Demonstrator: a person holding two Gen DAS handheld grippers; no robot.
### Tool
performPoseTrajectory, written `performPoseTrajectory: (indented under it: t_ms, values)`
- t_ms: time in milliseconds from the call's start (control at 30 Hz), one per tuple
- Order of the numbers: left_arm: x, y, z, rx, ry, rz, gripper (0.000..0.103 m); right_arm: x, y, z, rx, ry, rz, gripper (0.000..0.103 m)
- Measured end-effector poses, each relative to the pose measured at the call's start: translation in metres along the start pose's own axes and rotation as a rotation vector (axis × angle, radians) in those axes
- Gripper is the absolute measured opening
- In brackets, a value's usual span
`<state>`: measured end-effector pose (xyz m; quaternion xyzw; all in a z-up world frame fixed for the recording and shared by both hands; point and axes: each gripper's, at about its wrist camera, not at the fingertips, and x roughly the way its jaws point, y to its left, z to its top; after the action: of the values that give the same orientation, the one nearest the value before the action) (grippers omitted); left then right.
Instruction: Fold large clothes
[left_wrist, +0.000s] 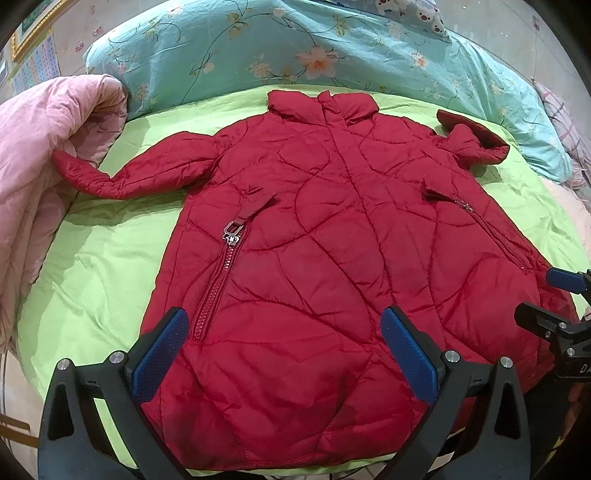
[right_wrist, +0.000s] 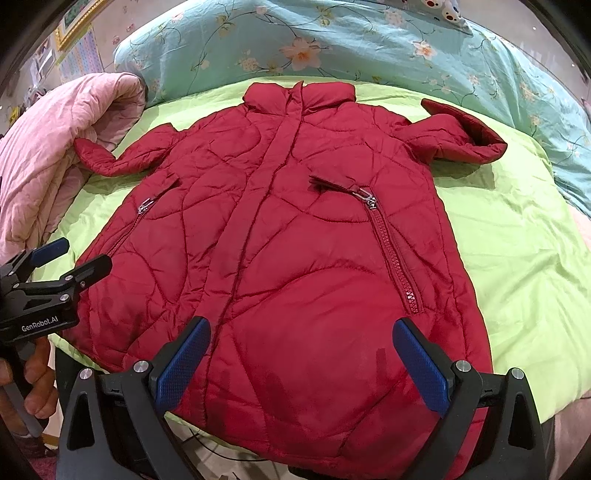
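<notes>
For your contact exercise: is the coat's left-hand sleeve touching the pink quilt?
Touching. In the left wrist view the red coat has its sleeve cuff lying against the pink quilt.

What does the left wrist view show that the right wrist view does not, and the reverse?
Only the left wrist view: the left claw from behind, open above the red jacket's hem, and the right claw entering at the right edge.

Only the right wrist view: the right claw from behind, open above the hem, the left claw at the left edge, and the person's fingers on its handle.

Both: the jacket spread front-up on the green sheet, sleeves out, the pink quilt to the left, the floral duvet beyond.
</notes>
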<state>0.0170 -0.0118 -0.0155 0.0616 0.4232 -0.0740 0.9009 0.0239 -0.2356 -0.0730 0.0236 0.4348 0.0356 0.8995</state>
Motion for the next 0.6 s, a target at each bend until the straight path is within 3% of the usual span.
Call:
performPoseTrajectory:
  t_ms: [600]
  values:
    - [0.0036,-0.0013,0.0019,0.000,0.006,-0.006,0.103,0.0012,-0.0004,0.0004,0.004,0.002,0.011,0.100]
